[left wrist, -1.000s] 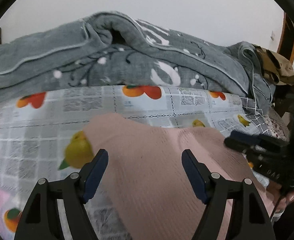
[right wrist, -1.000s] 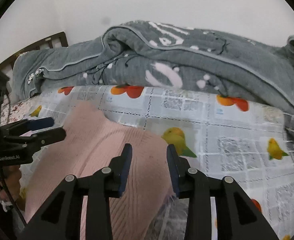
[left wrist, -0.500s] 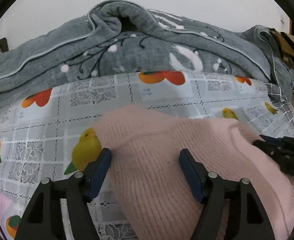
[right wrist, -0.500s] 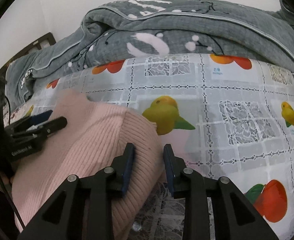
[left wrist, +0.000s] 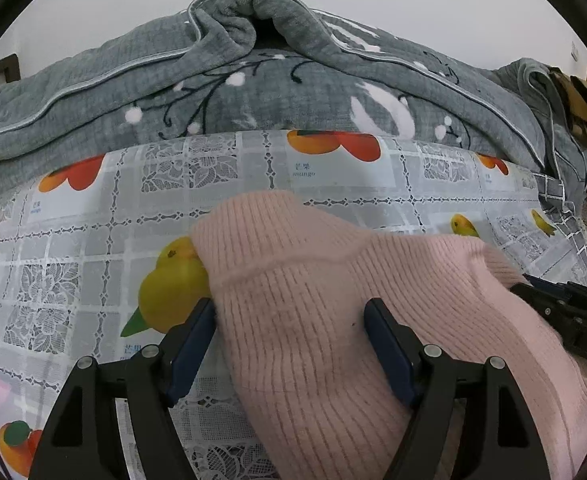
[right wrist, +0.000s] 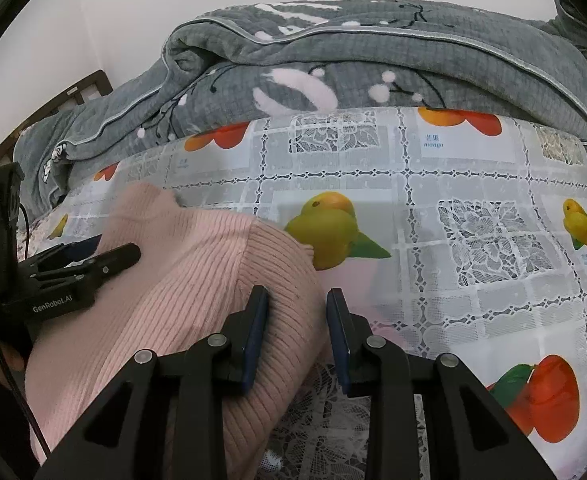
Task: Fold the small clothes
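A pink ribbed knit garment (left wrist: 333, 304) lies folded on a fruit-print tablecloth (left wrist: 105, 240). My left gripper (left wrist: 289, 320) is open, its fingers either side of the garment's left part. My right gripper (right wrist: 297, 312) has its jaws a little apart around the garment's right edge (right wrist: 213, 280), which fills the gap between the pads. Each gripper shows in the other's view: the right gripper at the right edge of the left wrist view (left wrist: 565, 312), the left gripper resting on the pink knit at the left of the right wrist view (right wrist: 85, 268).
A rumpled grey quilt (left wrist: 253, 88) with white and black print is piled along the far side, also in the right wrist view (right wrist: 373, 64). A dark wooden bed frame (right wrist: 73, 96) stands at the far left. A brown patterned cloth (left wrist: 585, 108) lies far right.
Both grippers have moved forward and lower with the pink garment toward the cloth. The right gripper's jaws have widened slightly from half a second ago. The left stays open.
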